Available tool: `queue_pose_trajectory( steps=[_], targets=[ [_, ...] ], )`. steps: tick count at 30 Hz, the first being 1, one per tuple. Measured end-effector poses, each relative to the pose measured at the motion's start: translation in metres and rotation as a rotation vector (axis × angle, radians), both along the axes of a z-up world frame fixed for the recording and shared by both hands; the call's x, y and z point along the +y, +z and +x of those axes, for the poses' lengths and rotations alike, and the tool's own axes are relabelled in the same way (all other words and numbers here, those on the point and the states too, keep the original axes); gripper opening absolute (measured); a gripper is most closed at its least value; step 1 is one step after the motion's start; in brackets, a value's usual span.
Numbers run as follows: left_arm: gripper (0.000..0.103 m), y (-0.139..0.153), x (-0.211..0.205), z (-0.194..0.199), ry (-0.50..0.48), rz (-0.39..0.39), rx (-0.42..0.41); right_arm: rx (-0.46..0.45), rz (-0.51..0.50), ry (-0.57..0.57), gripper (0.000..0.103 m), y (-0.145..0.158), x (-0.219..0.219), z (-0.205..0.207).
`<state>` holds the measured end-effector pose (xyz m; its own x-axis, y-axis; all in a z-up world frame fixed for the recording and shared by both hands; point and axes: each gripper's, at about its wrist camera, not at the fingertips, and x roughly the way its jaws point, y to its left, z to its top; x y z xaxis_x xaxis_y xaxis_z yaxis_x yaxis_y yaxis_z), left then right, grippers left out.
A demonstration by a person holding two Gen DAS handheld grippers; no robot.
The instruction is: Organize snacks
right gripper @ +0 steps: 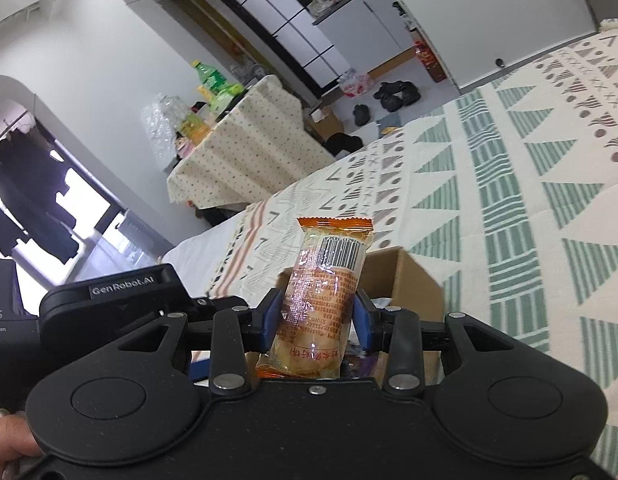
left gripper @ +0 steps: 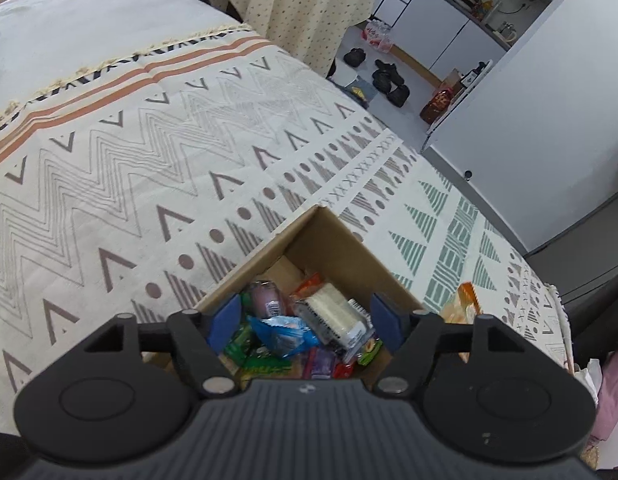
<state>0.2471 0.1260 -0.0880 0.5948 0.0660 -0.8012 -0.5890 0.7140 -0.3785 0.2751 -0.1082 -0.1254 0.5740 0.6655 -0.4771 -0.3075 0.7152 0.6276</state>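
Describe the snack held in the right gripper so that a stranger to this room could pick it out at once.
Find the patterned bedspread, then the open cardboard box resting on it. Just above the box, the right gripper pinches an upright clear packet of pale round biscuits. Unlike the snacks in the box, it has orange crimped ends and a barcode near the top.

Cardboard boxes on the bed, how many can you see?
1. The cardboard box sits open on the patterned bedspread, part-filled with snack packets, directly under the left gripper. More may lie outside the camera views.
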Motion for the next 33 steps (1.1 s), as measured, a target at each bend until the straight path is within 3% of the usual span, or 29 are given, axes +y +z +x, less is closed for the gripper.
queue_pose_trajectory(
  steps=[4,6,11,22,33],
  targets=[
    [0.079,0.001,-0.001,-0.002,-0.01,0.026,0.014,0.002,0.008,-0.005,0.059,-0.002,0.005,0.001],
    [0.084,0.001,-0.002,-0.003,-0.011,0.016,0.029,0.008,0.007,-0.018,0.059,-0.001,0.002,-0.001],
    [0.085,0.008,-0.009,-0.005,-0.043,0.003,0.049,0.012,-0.012,-0.043,0.06,0.007,-0.01,-0.01],
    [0.094,0.061,-0.018,-0.016,-0.131,0.034,0.009,-0.031,-0.028,-0.136,0.086,0.045,-0.042,-0.036],
    [0.103,0.096,-0.027,-0.044,-0.238,0.067,-0.021,-0.065,-0.065,-0.209,0.095,0.079,-0.065,-0.068]
  ],
)
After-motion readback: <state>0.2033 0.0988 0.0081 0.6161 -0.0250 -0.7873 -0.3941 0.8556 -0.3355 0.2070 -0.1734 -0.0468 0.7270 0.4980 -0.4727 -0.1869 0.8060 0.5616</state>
